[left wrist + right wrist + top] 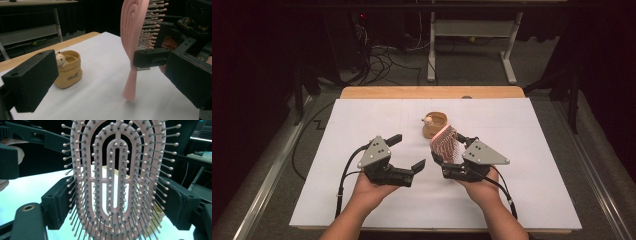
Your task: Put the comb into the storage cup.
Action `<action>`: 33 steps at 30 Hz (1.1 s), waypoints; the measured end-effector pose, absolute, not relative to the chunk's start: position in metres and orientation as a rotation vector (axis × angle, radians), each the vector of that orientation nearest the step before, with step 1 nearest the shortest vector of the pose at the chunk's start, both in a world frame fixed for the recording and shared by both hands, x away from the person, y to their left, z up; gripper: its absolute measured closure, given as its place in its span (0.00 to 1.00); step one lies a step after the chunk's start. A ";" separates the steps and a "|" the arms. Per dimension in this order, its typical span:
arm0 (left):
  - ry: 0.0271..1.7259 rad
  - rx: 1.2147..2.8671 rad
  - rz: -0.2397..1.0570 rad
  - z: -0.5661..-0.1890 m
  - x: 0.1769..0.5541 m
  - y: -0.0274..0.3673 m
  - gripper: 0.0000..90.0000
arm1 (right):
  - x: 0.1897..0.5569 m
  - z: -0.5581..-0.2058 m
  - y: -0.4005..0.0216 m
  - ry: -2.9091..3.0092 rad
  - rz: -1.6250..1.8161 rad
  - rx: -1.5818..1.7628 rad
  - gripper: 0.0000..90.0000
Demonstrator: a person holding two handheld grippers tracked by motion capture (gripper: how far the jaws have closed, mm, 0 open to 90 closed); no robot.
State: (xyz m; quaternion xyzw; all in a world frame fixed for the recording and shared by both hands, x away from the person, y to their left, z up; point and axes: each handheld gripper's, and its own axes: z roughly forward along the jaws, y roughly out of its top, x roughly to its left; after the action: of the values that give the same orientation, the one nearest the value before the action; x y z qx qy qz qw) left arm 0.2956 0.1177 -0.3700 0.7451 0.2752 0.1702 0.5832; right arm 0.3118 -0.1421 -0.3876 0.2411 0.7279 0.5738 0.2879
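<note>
Pink hairbrush (135, 30) held upright, pinched in right gripper (451, 150) jaws, left gripper (404, 152) jaws spread; lowering into yellow pot (434, 125) judged next

Pink hairbrush (132, 32) smooth plastic; table (432, 92) edge wood.

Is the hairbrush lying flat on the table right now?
No, the pink hairbrush stands upright, clamped in the right gripper, handle down.
</note>
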 end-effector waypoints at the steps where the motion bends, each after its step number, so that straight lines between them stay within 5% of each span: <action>1: 0.640 1.742 0.399 -0.370 0.296 0.116 0.00 | 0.312 -0.388 -0.142 1.946 1.532 0.642 0.22; 33: 0.611 1.752 0.400 -0.354 0.309 0.078 0.06 | 0.307 -0.388 -0.132 1.956 1.528 0.603 0.22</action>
State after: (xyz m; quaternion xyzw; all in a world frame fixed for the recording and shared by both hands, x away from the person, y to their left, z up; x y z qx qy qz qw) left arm 0.3086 0.0781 -0.3536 0.7504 0.2618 0.1711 0.5823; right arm 0.3073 -0.1319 -0.3884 0.2258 0.7331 0.5726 0.2893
